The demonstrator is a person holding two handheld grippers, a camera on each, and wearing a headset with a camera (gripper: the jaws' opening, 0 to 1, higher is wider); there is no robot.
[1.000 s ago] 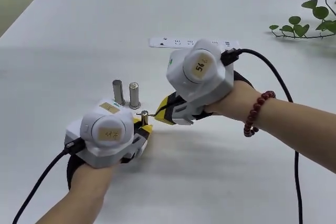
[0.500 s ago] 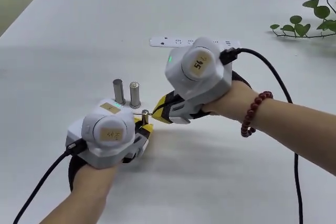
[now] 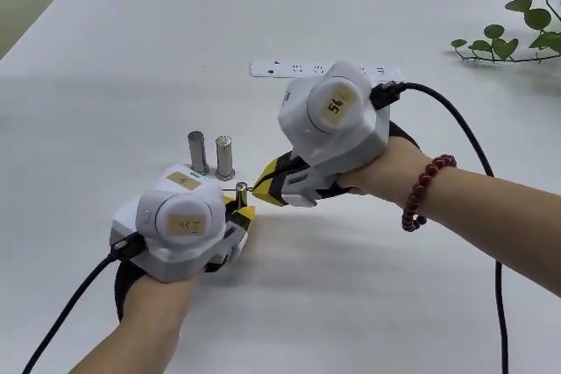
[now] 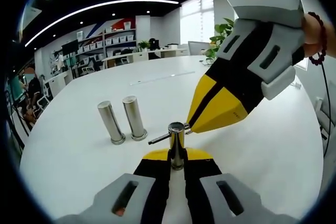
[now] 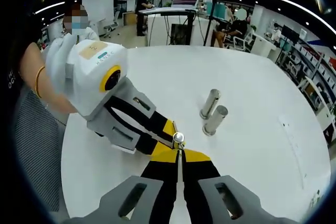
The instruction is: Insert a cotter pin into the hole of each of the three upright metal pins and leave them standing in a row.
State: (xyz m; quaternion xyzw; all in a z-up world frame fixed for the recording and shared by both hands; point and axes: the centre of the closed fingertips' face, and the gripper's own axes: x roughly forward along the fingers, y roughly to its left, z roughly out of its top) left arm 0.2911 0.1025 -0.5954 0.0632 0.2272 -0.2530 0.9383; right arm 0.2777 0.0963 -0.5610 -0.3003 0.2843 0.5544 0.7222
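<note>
A short metal pin (image 4: 177, 141) stands upright, with my left gripper (image 4: 177, 157) shut on its lower part. A thin cotter pin (image 4: 158, 139) runs through the hole near its top and sticks out on the far side. My right gripper (image 5: 179, 153) is shut on the cotter pin's other end, its yellow tips right against the pin's head (image 5: 179, 138). In the head view the left gripper (image 3: 240, 213) and right gripper (image 3: 261, 188) meet at this pin (image 3: 241, 191). Two other metal pins (image 3: 197, 153) (image 3: 224, 157) stand side by side just behind, untouched.
A white power strip (image 3: 324, 70) lies further back on the white table (image 3: 123, 59). A green plant (image 3: 517, 37) reaches in at the far right. The right gripper's black cable (image 3: 473, 155) trails over the forearm toward the table's near right.
The right gripper has rolled a little and edged slightly towards the held pin. The left gripper and the two free pins have stayed put.
</note>
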